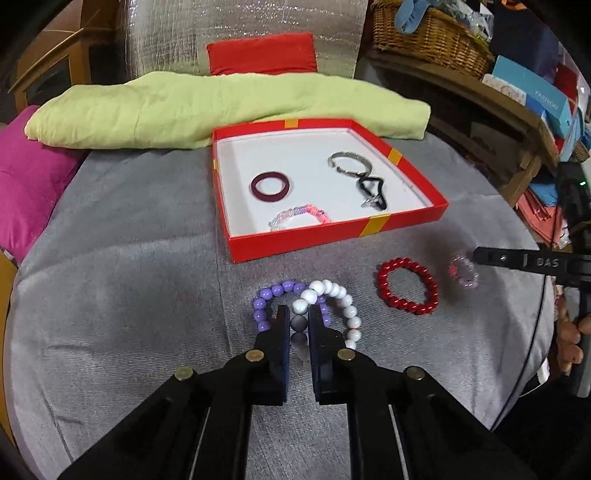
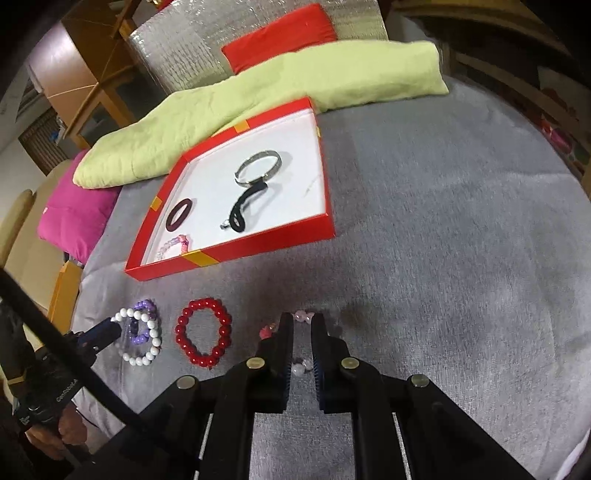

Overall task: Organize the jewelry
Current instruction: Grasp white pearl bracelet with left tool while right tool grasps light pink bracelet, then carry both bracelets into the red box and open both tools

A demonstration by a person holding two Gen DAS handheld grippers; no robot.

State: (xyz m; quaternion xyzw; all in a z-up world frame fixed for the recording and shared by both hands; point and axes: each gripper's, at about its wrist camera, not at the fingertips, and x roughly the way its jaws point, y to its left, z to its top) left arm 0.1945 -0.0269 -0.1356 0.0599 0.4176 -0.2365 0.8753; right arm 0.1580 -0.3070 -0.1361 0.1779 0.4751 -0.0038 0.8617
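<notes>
Both claws were mid-pickup: my left gripper [image 1: 299, 314] pinched the white bead bracelet [image 1: 334, 295], my right gripper [image 2: 302, 325] pinched the pink bracelet [image 2: 300, 369]; next, I judged, carrying them into the red box [image 1: 332, 236].

A grey cloth [image 1: 129, 236] covers the round work surface. Along its far edge lies a folded pale-green cloth [image 1: 207, 107], with a red cushion [image 1: 262, 53] behind it against a silver quilted panel [image 1: 240, 22]. A magenta cushion [image 1: 29, 177] sits at the left edge. A wooden cabinet [image 1: 51, 70] stands at the back left. On the right, wooden shelving [image 1: 480, 99] carries a wicker basket [image 1: 428, 37] of fabric and a blue box [image 1: 535, 92]. The light is dim and indoor.
</notes>
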